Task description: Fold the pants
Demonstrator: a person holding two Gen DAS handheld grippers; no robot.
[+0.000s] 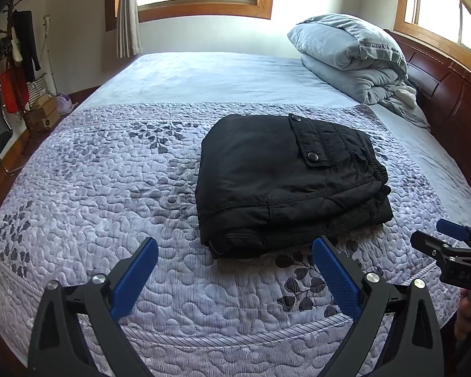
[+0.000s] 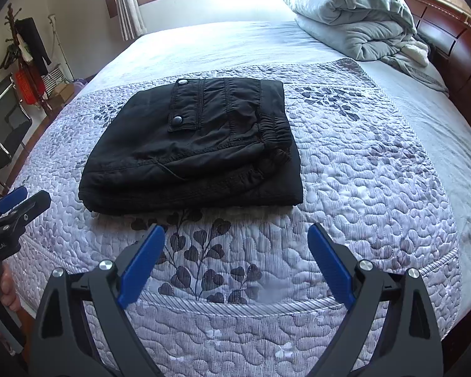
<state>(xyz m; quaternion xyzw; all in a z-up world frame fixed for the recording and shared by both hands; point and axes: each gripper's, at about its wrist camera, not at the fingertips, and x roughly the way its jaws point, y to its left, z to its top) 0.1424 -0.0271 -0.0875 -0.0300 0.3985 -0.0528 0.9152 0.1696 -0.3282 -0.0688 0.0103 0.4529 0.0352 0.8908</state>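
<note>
I had the black padded pants [image 1: 285,179], folded into a thick squarish bundle, lying on the lilac quilted bedspread with the dark leaf print [image 1: 116,188], and I took every place from that bundle. My left gripper [image 1: 235,270] hung just short of its near edge, blue-padded tongs spread wide and holding nothing. My right gripper [image 2: 235,256] stood the same way, also just short of the near edge, tongs spread and empty. From the left wrist view its tip showed to the right of the bundle, clear of the cloth.

I judged the pants soft and puffy, of middling weight, with a smooth shell that could slide layer over layer. The stacked layers bulged at the near edge, and the gathered elastic waistband [image 2: 274,132] sat at the bundle's right side. The snap-buttoned pocket flap [image 2: 185,106] lay on top, toward the far edge. If another hold were needed, I would have pinched the whole stack at the two near corners, not the top layer alone, lest the fold slip open.

The fold looked finished to me. Bare quilt lay on every side of the bundle, with most room to its left. The grey rolled duvet [image 1: 351,56] sat well beyond the far right corner, against the dark wooden headboard [image 1: 449,94]. The mattress edge ran just behind my tongs.
</note>
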